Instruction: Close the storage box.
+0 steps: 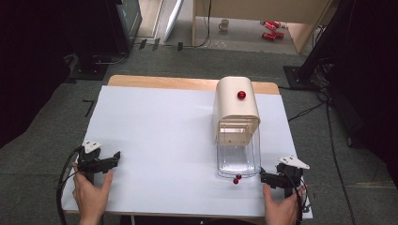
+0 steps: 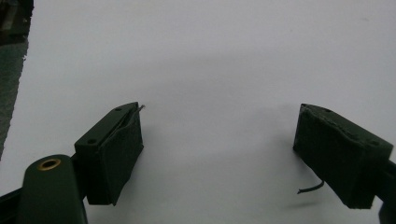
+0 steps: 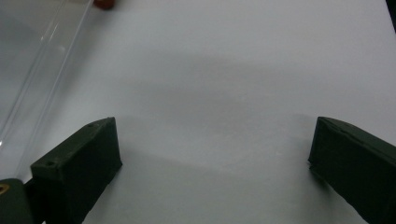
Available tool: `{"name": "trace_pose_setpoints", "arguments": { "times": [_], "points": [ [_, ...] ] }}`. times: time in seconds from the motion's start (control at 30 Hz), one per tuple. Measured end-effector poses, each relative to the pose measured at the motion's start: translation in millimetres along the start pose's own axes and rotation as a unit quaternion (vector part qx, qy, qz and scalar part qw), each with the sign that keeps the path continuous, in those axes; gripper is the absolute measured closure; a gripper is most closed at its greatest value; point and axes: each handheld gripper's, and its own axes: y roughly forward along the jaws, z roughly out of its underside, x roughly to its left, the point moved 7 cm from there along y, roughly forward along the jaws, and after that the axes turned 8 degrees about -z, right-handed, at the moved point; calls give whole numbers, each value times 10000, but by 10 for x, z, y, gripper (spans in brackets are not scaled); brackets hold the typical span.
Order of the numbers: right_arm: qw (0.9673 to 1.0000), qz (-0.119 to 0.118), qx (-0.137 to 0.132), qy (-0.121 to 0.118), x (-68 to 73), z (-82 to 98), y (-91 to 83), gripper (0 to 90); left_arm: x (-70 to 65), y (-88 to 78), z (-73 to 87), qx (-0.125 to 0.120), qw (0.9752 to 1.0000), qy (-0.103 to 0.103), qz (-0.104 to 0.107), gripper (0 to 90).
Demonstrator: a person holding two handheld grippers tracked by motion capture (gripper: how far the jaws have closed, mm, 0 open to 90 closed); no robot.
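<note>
Both grippers, left gripper (image 1: 116, 155) and right gripper (image 1: 263, 176), rest wide open and empty on the table (image 1: 164, 126) (nothing apparently begun); a clear container (image 1: 239, 157) stands untouched.

cream dispenser (image 1: 236, 105), clear tray (image 1: 238, 157), red balls (image 1: 237, 178)

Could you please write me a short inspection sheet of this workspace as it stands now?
Surface: white sheet covering a wooden table.
Job's things: cream rounded box with a red knob, clear plastic tray drawn out toward the person; two small red balls by the tray's near edge.
Clutter: nothing seen on the sheet.
Grippers: left gripper and right gripper both open, holding nothing, resting low at the near edge.
Cables: black cable trailing from the left gripper.
Surroundings: grey carpet, a mug and red cans on the floor beyond.
</note>
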Motion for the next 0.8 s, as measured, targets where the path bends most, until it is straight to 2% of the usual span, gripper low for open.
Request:
{"name": "trace_pose_setpoints", "arguments": {
  "times": [0.17,0.27,0.3,0.33,0.37,0.43,0.47,0.5,0.57,0.7,0.8],
  "points": [
    [10000,23,-5,-44,7,3,1,16,12,-2,-1,-1,10000,-61,34,154],
    [10000,-21,-33,-27,4,2,-5,16,1,-2,3,3,10000,27,-11,151],
    [10000,-18,-75,23,-1,3,-18,57,2,0,1,-4,10000,6,-6,151],
    [10000,-18,-75,23,-1,3,-18,57,2,0,1,-4,10000,6,-6,150],
    [9999,78,-107,7,-6,4,-24,68,0,0,2,2,10000,22,-12,150],
    [9999,112,-115,-10,3,9,-30,75,3,1,1,1,10000,-1,0,150],
    [9994,268,-141,145,22,33,-58,83,2,1,1,3,10000,3,0,150],
    [9993,306,-151,174,34,44,-70,106,2,1,1,2,10000,5,-2,150],
    [9992,322,-200,119,83,64,-113,172,-2,-1,3,2,10000,37,-21,150],
    [9989,428,-207,-7,182,93,-182,194,-1,0,3,2,10000,25,-14,150],
    [9987,420,-285,3,244,90,-234,208,1,0,3,9,10000,29,-11,150]
  ]
}}
